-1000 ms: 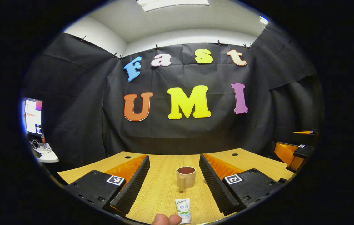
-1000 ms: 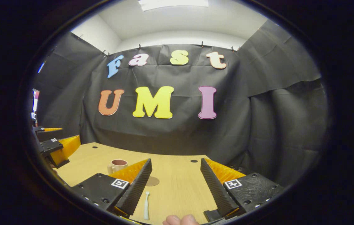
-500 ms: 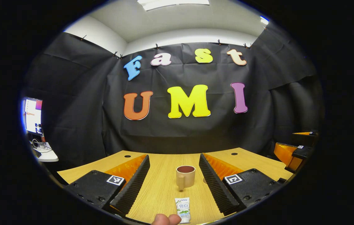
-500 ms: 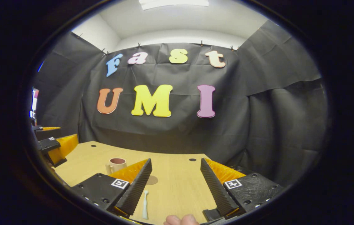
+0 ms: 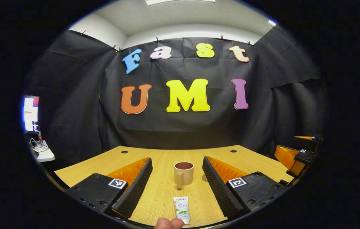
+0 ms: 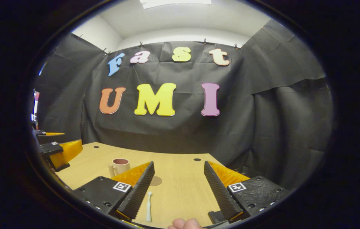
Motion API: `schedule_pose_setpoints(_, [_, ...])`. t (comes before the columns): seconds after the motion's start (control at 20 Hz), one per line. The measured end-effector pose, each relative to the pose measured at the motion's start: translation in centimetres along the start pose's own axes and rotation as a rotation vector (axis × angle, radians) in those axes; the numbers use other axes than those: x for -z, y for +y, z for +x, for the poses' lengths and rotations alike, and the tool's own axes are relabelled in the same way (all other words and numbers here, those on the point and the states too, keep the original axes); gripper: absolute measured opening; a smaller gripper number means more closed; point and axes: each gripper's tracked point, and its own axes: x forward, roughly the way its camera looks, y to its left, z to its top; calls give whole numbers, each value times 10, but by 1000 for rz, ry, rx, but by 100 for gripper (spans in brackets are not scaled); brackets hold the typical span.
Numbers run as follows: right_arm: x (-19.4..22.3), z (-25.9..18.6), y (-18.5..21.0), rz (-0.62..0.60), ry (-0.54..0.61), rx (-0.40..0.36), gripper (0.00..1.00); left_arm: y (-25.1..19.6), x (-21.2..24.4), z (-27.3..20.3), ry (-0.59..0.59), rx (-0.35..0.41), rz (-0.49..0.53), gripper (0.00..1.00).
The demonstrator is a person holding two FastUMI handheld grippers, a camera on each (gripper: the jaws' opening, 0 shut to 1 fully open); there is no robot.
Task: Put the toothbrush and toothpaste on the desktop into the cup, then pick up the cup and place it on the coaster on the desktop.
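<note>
While both grippers hang wide apart over the desk (image 5: 154, 156), the loading step looks live. Far edge and left side give open room. The cup (image 5: 183, 173) stands mid-desk, off the coaster (image 6: 155, 181) to its right. The toothpaste (image 5: 181, 205) lies near, between the left gripper (image 5: 177, 187) fingers; the toothbrush (image 6: 148, 206) by the right gripper (image 6: 178, 190). Next: drop, close squarely.

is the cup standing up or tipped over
Standing up. In the left gripper view the cup sits on its base on the desk, open rim facing up, handle toward the camera.
</note>
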Motion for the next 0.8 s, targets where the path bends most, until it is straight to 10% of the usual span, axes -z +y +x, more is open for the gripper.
schedule_pose_setpoints(0.8, [63,7,6,-19,144,-33,95,-8,156,-4,576,47,-78,100])
